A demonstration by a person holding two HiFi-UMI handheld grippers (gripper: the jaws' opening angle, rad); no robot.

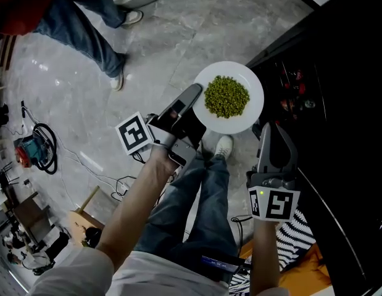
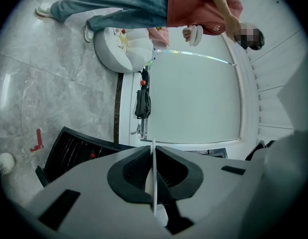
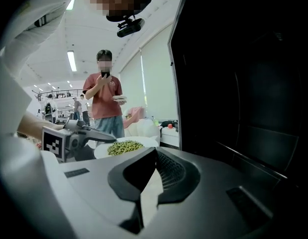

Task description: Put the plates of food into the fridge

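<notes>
Since the left gripper [image 1: 195, 105] pinches the plate [image 1: 250, 79] only by its rim, a tilt could spill the peas [image 1: 226, 95], while the right gripper [image 1: 268, 131] hangs closed, empty.

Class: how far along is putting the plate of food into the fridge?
Done: the left gripper is clamped on the rim of the plate of peas. In hand: the plate hangs over the floor beside the dark fridge. Left: setting it inside; the right gripper is shut and empty.
</notes>
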